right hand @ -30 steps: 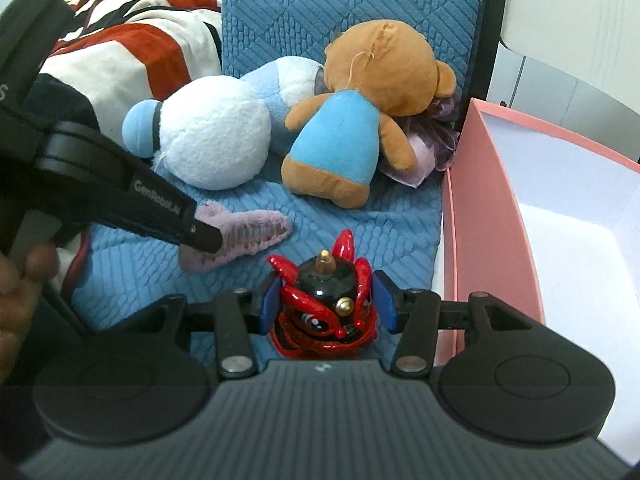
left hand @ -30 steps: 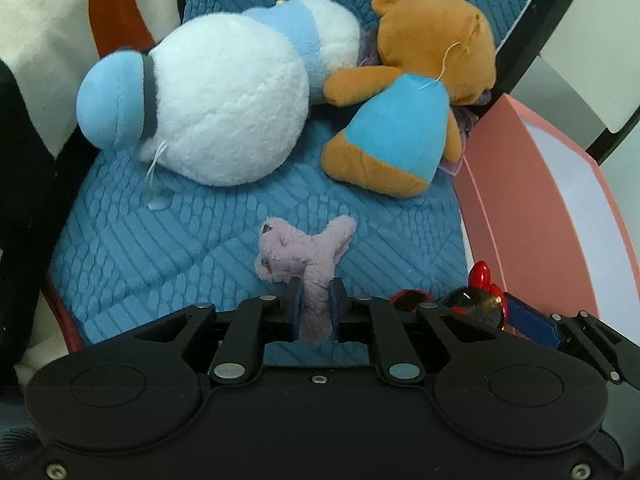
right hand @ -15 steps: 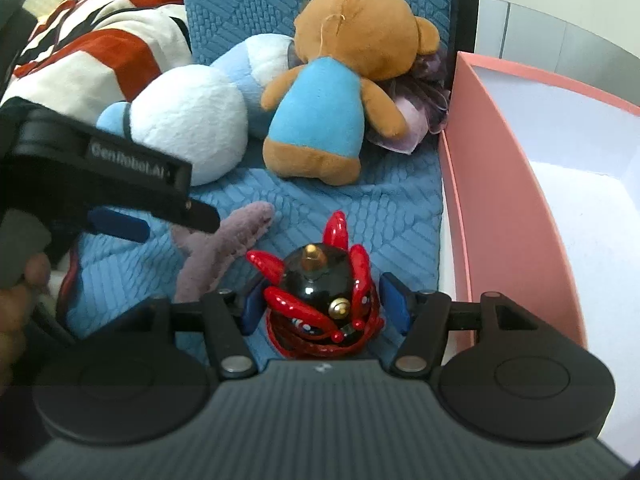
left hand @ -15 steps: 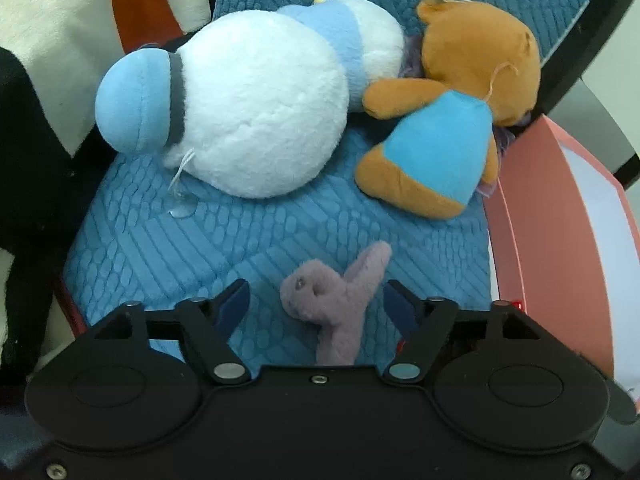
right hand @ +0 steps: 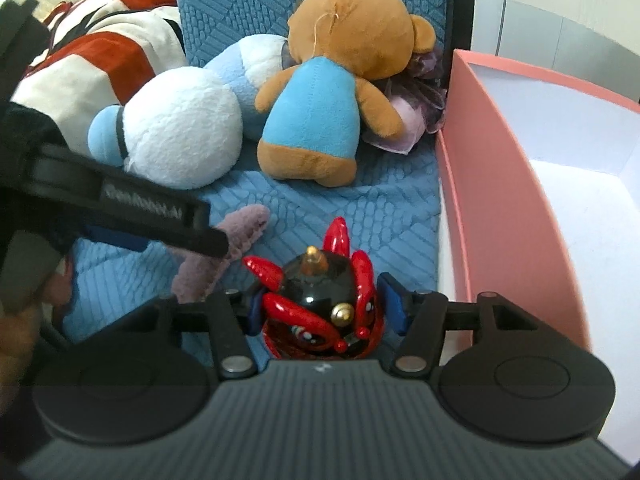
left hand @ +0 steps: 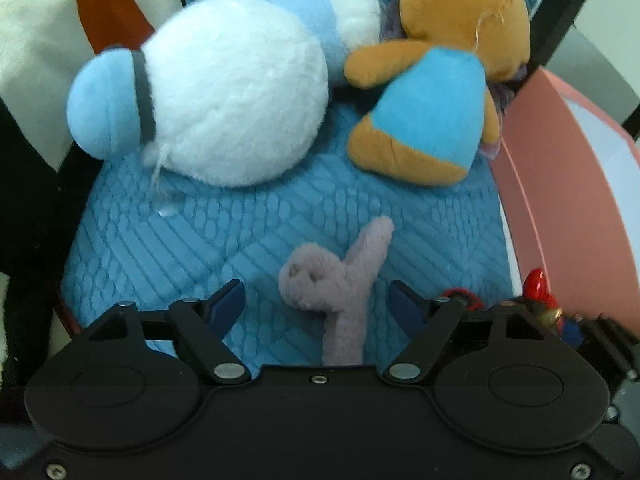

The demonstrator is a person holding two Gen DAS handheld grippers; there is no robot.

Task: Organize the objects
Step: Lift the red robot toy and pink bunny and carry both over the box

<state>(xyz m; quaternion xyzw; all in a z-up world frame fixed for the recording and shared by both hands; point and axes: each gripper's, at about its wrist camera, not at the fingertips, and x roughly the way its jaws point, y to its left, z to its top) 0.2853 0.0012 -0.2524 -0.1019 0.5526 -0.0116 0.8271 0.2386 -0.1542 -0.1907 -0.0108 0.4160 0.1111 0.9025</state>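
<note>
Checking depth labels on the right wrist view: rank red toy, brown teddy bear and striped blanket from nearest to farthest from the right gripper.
1. Red toy: between the fingers of the right gripper, low centre.
2. Brown teddy bear: lying further up the blue cushion, centre.
3. Striped blanket: far upper left, behind the other toys.
</note>
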